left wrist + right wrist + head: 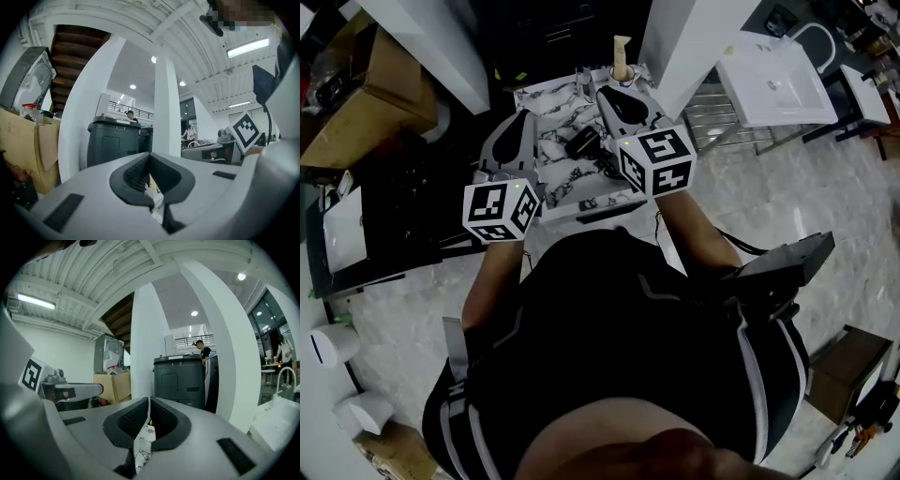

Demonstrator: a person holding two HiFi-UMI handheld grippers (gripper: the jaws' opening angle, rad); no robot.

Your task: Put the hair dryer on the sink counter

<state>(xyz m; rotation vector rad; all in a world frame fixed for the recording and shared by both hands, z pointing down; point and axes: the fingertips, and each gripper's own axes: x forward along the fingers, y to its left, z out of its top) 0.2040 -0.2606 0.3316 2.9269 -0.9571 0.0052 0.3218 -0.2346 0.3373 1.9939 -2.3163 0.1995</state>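
On the bench, hair dryer (584, 142): a black shape lying on the marbled top, between the two grippers in the head view. Its nozzle, handle and any brand are too dark to make out.
Bench (546, 103): white with grey veining. Its near edge is cut off by the marker cubes and the person's torso.
Cord: a dark tangle just right of the hair dryer, which I cannot trace to either end.
Left gripper (149, 161): held level above the bench. Its jaws are closed, the ribbed pads meeting at the tip, with nothing between them.
Right gripper (149, 404): tilted slightly down. Its jaws are pressed together and empty, with only veined bench showing through the slot below the pads.
Marker cubes: the left cube (500, 208) and the right cube (656, 161) carry black-and-white square codes and no words.
Wooden piece (622, 58): pale and upright at the far edge of the bench. Its base is hidden.
White basin (773, 80): off to the right, well apart from the bench, with a curved tap.
Dark bin (179, 380): beside a white pillar (145, 357). There are two small marks on its lid edge, too small to read.
Cardboard box (384, 94): to the left of the bench, partly cut off by the frame.
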